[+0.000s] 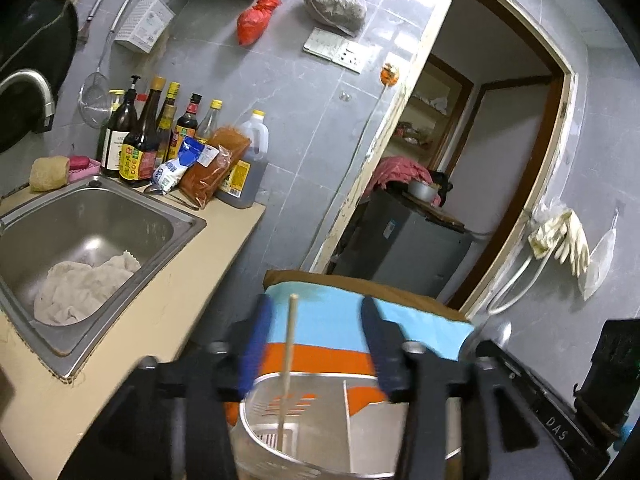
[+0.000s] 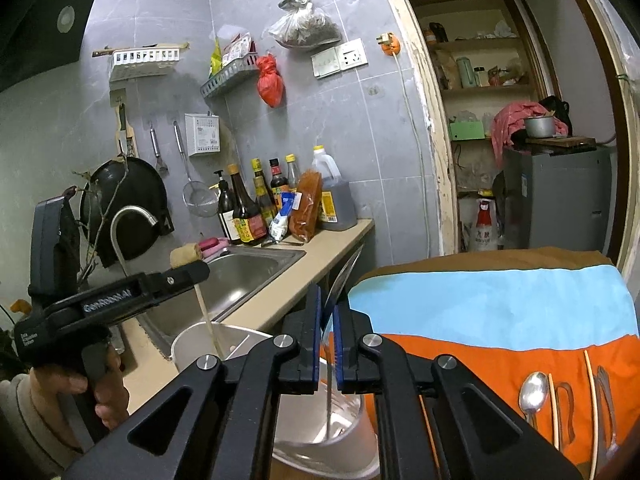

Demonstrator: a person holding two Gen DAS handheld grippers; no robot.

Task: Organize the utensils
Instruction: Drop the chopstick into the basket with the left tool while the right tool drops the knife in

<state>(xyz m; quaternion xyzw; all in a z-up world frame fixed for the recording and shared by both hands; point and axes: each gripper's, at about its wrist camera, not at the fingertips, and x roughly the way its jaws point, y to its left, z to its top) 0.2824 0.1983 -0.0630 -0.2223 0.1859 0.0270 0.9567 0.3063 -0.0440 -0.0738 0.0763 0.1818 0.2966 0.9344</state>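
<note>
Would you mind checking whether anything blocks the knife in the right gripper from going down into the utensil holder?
Nothing visible does. The right gripper is shut on the knife, whose lower end already reaches into the open utensil holder. The chopstick stands in the other compartment, apart.

A pale wooden chopstick (image 1: 287,372) stands upright in a perforated metal utensil holder (image 1: 320,432), while a spoon (image 2: 533,394), more chopsticks (image 2: 593,404) and a fork (image 2: 606,392) lie on the orange-and-blue striped cloth (image 2: 492,312) beside it.
</note>
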